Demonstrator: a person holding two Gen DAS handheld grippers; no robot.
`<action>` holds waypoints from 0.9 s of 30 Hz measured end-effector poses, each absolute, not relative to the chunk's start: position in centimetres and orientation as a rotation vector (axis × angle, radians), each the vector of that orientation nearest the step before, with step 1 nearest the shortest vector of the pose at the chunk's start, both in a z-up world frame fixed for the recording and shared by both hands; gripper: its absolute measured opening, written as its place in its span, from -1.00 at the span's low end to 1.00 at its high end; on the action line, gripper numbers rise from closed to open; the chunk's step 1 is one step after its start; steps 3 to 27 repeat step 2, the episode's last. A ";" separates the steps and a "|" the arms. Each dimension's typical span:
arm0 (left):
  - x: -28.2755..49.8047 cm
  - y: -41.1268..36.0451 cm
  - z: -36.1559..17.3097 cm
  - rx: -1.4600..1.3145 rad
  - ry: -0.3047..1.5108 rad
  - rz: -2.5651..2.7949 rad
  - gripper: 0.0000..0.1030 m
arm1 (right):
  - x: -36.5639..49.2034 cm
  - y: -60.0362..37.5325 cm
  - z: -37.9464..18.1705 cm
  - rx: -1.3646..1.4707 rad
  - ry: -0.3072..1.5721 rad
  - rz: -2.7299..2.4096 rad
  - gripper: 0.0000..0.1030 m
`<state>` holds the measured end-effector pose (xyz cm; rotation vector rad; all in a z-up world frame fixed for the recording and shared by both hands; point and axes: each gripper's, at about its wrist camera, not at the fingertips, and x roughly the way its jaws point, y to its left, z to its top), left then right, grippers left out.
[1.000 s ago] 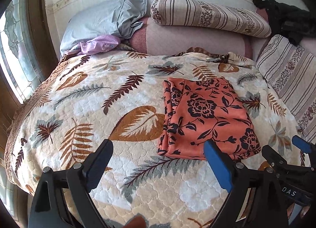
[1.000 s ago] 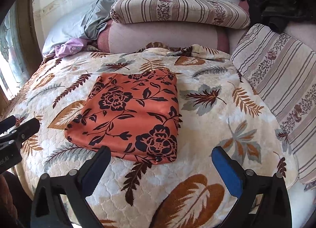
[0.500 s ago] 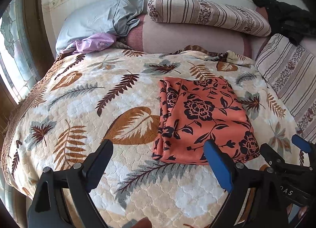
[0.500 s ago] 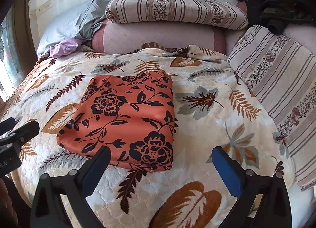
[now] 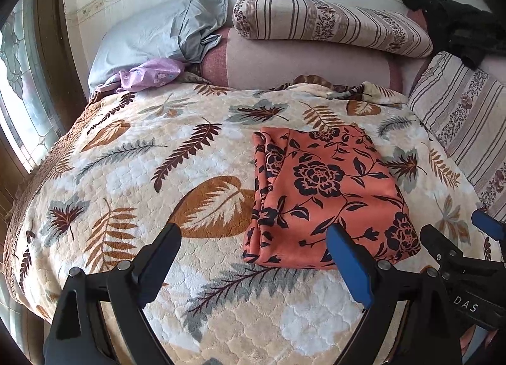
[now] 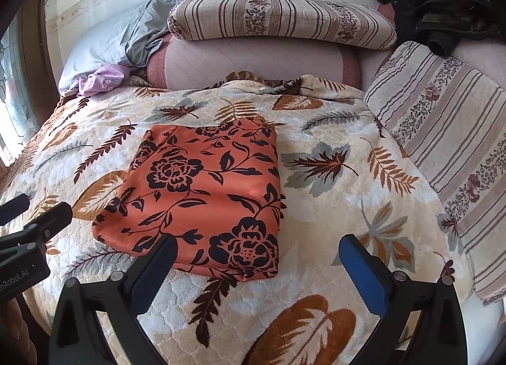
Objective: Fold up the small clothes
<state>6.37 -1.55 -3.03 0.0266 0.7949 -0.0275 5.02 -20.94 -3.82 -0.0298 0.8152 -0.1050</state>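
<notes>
the orange floral garment (image 6: 202, 197) is laid flat as a neat folded rectangle mid-frame on the leaf-print bedspread (image 6: 332, 222), so the folding looks pretty much done, which would explain why both the left tool (image 5: 253, 254) and right tool (image 6: 257, 257) are held wide and empty at the lower edge, just short of its near edge. nothing is found in the way on the bedspread itself; the lilac cloth (image 5: 148, 75) and grey pillow (image 5: 142, 42) are bunched at upper left, striped cushions (image 6: 278, 18) along the top and right, and dark clothes (image 6: 442, 20) at upper right, all well apart from it.
</notes>
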 end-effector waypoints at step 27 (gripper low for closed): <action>6.5 -1.8 -2.9 0.033 0.791 -0.038 0.81 | 5.0 -21.0 -3.8 -0.027 0.813 -0.106 1.00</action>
